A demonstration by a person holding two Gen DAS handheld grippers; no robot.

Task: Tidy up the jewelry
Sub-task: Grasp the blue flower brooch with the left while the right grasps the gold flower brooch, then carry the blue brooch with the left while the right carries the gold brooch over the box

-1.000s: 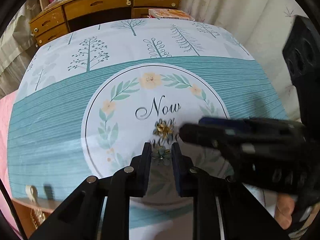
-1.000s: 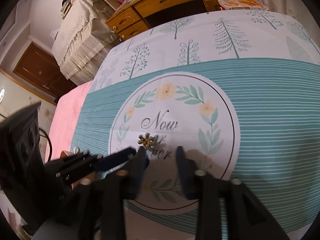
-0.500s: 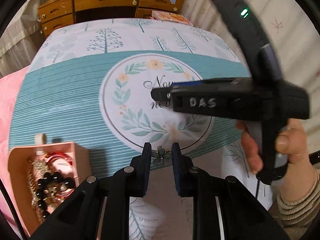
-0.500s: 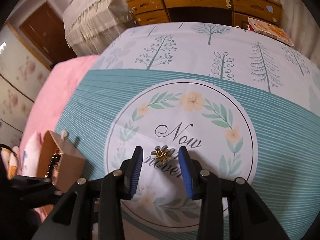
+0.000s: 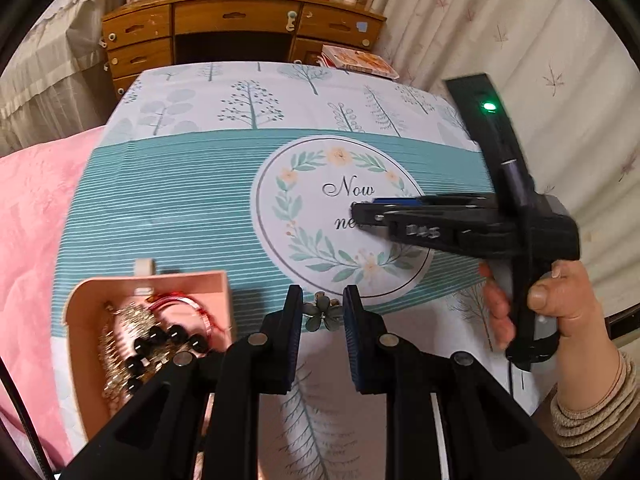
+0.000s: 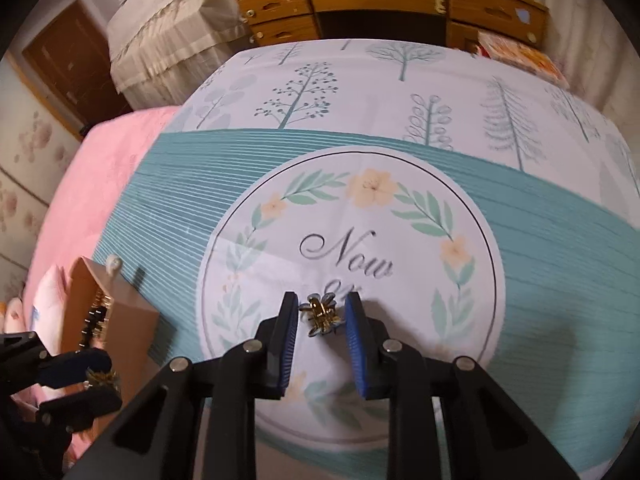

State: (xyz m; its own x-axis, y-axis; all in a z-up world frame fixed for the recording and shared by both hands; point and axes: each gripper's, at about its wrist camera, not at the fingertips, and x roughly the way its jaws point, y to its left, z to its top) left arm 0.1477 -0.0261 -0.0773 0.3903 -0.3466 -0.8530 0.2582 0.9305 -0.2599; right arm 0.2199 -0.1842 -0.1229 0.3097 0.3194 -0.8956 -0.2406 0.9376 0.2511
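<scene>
My left gripper [image 5: 322,308] is shut on a small green flower clip [image 5: 322,314] and holds it above the printed cloth [image 5: 168,200], just right of the pink jewelry box [image 5: 180,280]. Beads, chains and a red bangle lie in the box. My right gripper [image 6: 322,312] points down at the cloth's round "Now" print. Its jaws are closing, and a gold flower clip [image 6: 320,316] lies on the cloth between the blue pads [image 6: 290,344]. The left wrist view shows the right gripper [image 5: 360,214] over that print. The left gripper [image 6: 96,376] appears low left beside the box [image 6: 120,312].
A wooden desk with drawers [image 5: 240,28] stands beyond the cloth's far edge, with a book [image 5: 360,62] at its right. Pink bedding [image 5: 36,208] lies to the left and curtains [image 5: 560,40] hang on the right. A person's hand [image 5: 560,300] grips the right gripper's handle.
The left gripper rose and drew back toward the pink box, carrying the green clip. The right gripper settled over the gold clip and its jaws narrowed around it.
</scene>
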